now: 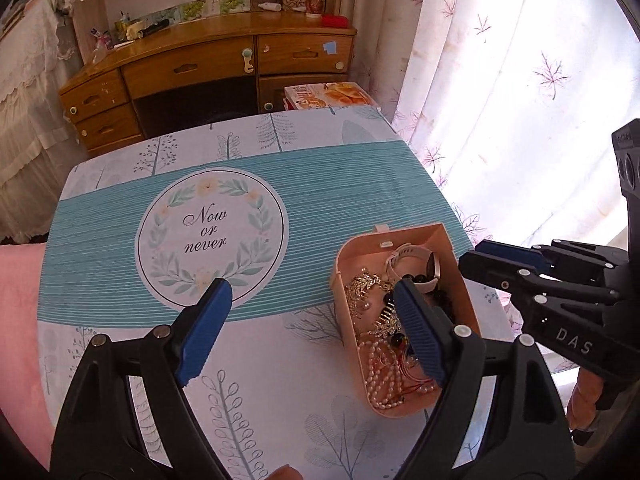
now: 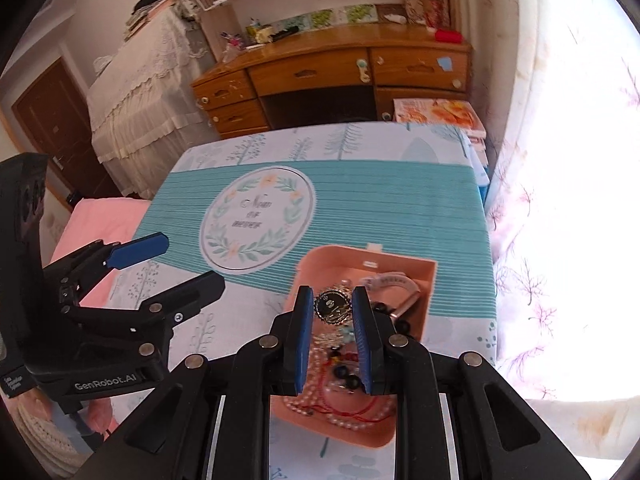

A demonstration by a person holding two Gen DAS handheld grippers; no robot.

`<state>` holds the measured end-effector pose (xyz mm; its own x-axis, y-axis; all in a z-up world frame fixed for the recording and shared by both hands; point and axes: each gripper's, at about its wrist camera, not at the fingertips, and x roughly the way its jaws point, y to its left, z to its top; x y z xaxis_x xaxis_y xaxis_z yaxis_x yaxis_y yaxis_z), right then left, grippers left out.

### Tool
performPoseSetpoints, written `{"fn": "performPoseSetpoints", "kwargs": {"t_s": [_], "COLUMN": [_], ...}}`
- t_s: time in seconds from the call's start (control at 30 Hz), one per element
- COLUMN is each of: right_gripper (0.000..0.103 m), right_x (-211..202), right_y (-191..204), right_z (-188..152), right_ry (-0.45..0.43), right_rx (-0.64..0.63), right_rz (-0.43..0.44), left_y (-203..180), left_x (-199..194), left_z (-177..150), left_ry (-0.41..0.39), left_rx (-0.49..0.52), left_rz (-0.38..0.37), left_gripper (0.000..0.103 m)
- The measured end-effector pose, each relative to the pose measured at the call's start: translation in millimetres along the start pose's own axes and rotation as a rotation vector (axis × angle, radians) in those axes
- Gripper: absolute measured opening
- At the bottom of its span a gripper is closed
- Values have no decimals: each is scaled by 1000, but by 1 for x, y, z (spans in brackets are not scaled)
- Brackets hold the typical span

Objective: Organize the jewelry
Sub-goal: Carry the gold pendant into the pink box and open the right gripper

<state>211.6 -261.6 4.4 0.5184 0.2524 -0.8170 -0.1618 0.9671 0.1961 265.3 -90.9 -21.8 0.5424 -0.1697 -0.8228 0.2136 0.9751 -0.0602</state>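
A pink open box [image 1: 464, 280] sits at the table's right side, holding pearl strands [image 1: 384, 372], a gold hair comb [image 1: 362, 286], a white watch [image 1: 420, 264] and dark beads. My left gripper [image 1: 312, 300] is open, its right finger [image 1: 416, 332] over the box. My right gripper [image 2: 332, 308] is shut on a round silver-rimmed brooch [image 2: 331, 306], held just above the box [image 2: 424, 276]. In the left wrist view the right gripper [image 1: 476, 258] reaches in from the right; the brooch is hidden there.
The table has a teal and white cloth with a round "Now or never" print [image 1: 210, 236]. A wooden desk [image 1: 224, 68] stands behind it, a curtain [image 1: 500, 80] to the right, a pink bedspread [image 1: 20, 320] at left. A snack carton [image 1: 328, 96] lies past the far edge.
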Motion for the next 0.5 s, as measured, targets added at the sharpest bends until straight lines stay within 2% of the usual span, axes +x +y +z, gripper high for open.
{"fn": "performPoseSetpoints", "kwargs": {"t_s": [0.13, 0.3, 0.43, 0.5], "right_gripper": [20, 20, 29, 30], "right_x": [26, 61, 81, 84], "right_y": [-27, -40, -42, -42], "right_z": [5, 13, 16, 16], "right_ry": [41, 74, 90, 85], "right_rx": [45, 76, 89, 95], "right_rz": [10, 25, 50, 52], "left_y": [-5, 0, 5, 7], "left_x": [28, 51, 58, 57], "left_z": [4, 6, 4, 3], "left_ry": [43, 85, 96, 92], "left_rx": [-9, -38, -53, -60], "left_rz": [17, 4, 11, 22], "left_gripper": [81, 81, 81, 81]}}
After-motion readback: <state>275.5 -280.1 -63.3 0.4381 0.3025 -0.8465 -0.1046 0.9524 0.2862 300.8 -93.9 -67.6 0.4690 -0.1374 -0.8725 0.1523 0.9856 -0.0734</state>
